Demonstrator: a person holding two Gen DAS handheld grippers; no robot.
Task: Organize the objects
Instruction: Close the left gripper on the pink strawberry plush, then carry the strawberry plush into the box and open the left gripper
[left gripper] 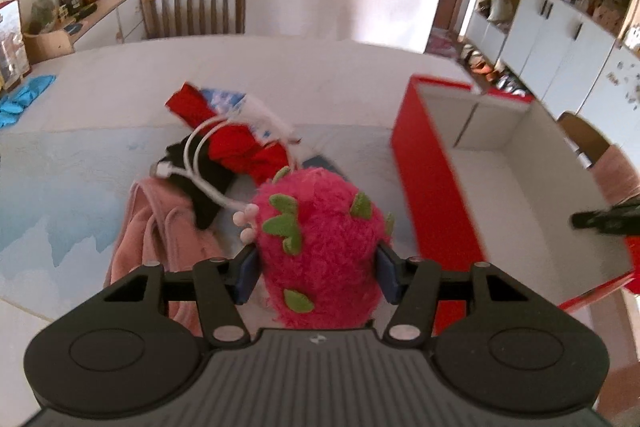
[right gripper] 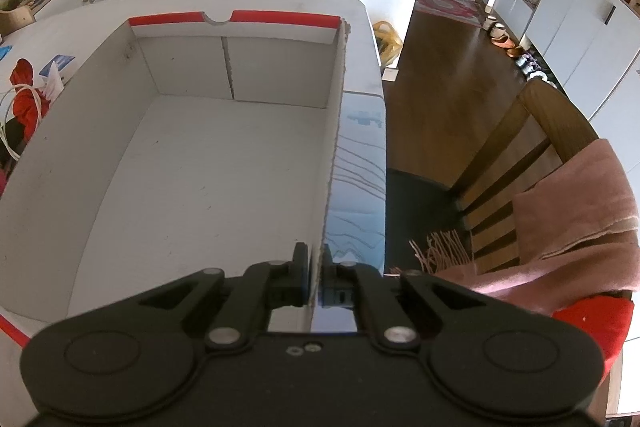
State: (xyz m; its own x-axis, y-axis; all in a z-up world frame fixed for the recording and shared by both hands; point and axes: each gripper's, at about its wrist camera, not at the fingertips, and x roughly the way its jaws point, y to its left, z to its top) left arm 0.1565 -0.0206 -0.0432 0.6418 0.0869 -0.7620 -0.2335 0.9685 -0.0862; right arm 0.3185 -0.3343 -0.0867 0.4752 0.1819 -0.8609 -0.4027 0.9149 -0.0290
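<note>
Gripping the plush strawberry (left gripper: 320, 247) in my left fingers (left gripper: 317, 273), I'd lift clear of the white cable (left gripper: 200, 163), while my right fingers (right gripper: 315, 281) pinch the red box (right gripper: 332, 163) wall steady.

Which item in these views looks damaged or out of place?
The red box shows wear: its far wall has a ragged vertical split down the middle and its right wall edge is frayed. A pink scarf droops off the chair.

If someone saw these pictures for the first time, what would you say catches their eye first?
Probably the fuzzy pink plush toy with green leaf patches, clamped in the left gripper above the table. Next comes the big red box with its bare white inside, to the toy's right; the right gripper pinches its near right wall. Behind the toy lies a jumble of red and pink cloth with a white cable.
</note>
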